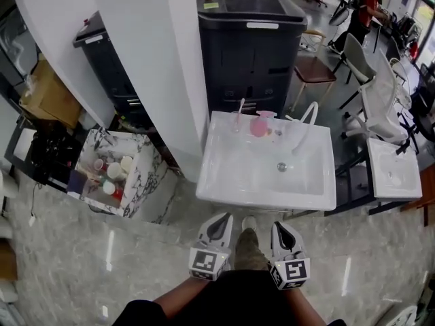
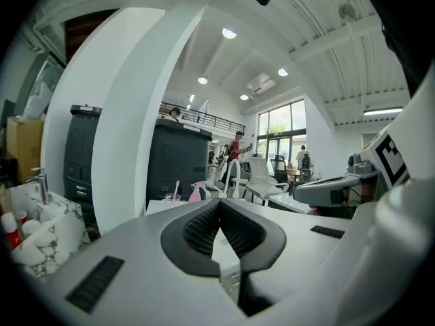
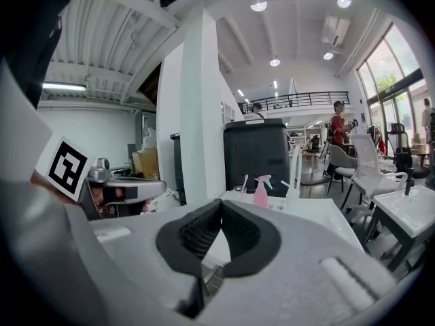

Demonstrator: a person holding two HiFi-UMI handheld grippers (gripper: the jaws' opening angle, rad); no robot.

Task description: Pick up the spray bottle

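Note:
A pink spray bottle [image 1: 259,124] stands upright at the back of a white sink basin [image 1: 231,175], beside a cup holding a toothbrush [image 1: 239,116] and a white faucet [image 1: 307,117]. Both grippers hover side by side short of the basin's near rim, well away from the bottle. My left gripper [image 1: 219,226] is shut with nothing in it, and my right gripper [image 1: 282,233] is shut and empty too. In the left gripper view the bottle [image 2: 198,193] shows small just above the closed jaws [image 2: 219,202]. In the right gripper view the bottle [image 3: 261,191] stands right of the jaw tips [image 3: 221,204].
A tall black cabinet [image 1: 251,39] rises right behind the basin, with a white pillar [image 1: 170,60] to its left. A marble box of small bottles [image 1: 115,172] sits on the left. A second basin [image 1: 394,168] and white chairs [image 1: 380,94] stand on the right.

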